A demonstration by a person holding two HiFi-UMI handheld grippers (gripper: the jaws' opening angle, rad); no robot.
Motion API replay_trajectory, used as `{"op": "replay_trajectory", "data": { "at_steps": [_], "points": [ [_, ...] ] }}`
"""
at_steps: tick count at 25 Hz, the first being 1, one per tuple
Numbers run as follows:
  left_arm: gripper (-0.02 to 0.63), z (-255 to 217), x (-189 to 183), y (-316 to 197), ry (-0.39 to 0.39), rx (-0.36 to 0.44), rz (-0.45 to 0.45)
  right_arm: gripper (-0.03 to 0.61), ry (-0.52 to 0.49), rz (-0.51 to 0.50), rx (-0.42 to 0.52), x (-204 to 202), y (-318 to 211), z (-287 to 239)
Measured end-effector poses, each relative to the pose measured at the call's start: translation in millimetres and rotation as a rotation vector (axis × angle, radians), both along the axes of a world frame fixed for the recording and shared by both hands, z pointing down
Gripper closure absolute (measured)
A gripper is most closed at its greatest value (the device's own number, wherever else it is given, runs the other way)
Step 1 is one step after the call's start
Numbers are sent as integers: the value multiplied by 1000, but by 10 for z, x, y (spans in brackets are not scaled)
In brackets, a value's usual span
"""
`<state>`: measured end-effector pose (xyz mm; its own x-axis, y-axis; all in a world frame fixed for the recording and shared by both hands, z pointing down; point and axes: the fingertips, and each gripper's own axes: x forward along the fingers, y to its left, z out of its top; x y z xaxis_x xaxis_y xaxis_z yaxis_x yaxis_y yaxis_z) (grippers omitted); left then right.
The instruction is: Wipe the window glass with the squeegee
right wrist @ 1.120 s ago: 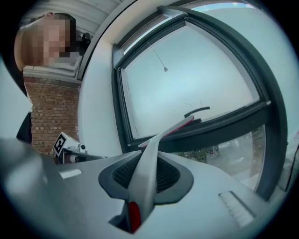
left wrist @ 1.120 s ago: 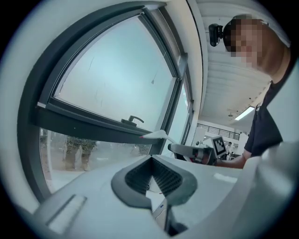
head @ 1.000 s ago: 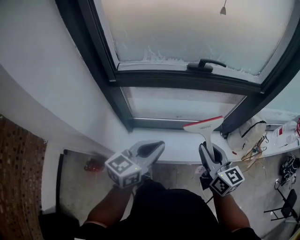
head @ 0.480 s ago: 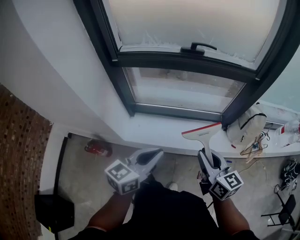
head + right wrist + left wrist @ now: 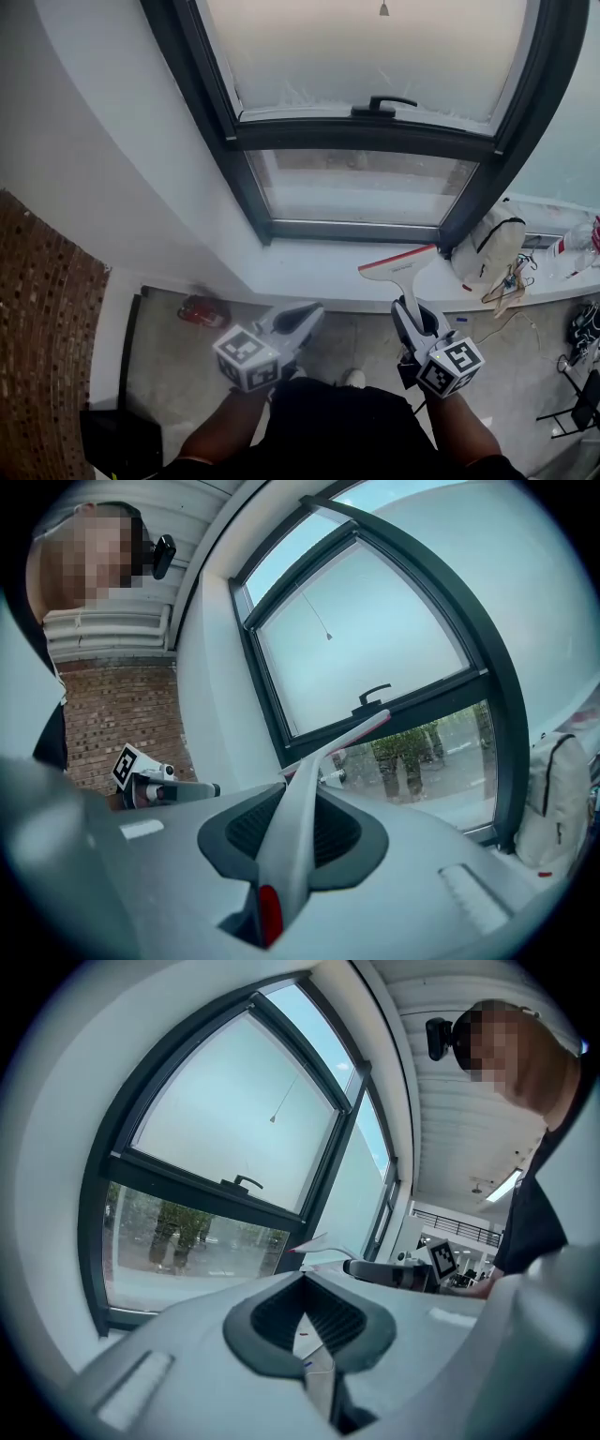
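The squeegee [image 5: 399,264] has a white blade with a red edge and a white handle. My right gripper [image 5: 419,325] is shut on the handle and holds the blade up in front of the white sill [image 5: 309,267], below the clear lower pane [image 5: 366,187]. In the right gripper view the squeegee [image 5: 309,780] rises from between the jaws of my right gripper [image 5: 295,808] toward the window [image 5: 422,761]. My left gripper [image 5: 302,319] hovers beside it, shut and empty. In its own view, that left gripper [image 5: 305,1279] points at the window.
The frosted upper pane [image 5: 375,47] carries a black handle [image 5: 380,105]. A white backpack [image 5: 489,246] and a bottle [image 5: 577,247] lie on the sill at right. A red object [image 5: 202,311] sits on the floor. A brick wall [image 5: 47,319] stands at left.
The squeegee blade has come down from the lower window frame to in front of the sill, still in the right gripper. The left gripper has hardly moved.
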<state>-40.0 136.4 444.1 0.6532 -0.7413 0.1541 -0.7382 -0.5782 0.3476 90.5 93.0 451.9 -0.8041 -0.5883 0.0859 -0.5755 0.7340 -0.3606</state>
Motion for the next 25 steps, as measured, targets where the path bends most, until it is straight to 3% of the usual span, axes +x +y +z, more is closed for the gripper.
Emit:
{"op": "replay_trajectory", "data": {
  "at_steps": [12,25],
  "points": [
    [614,6,-390,158,-10,-11,52,491,11,37,-28,-434,206,-4],
    [614,36,-487,202,-10,-6,96,491,36,47,8,-574,265,-85]
  ]
}}
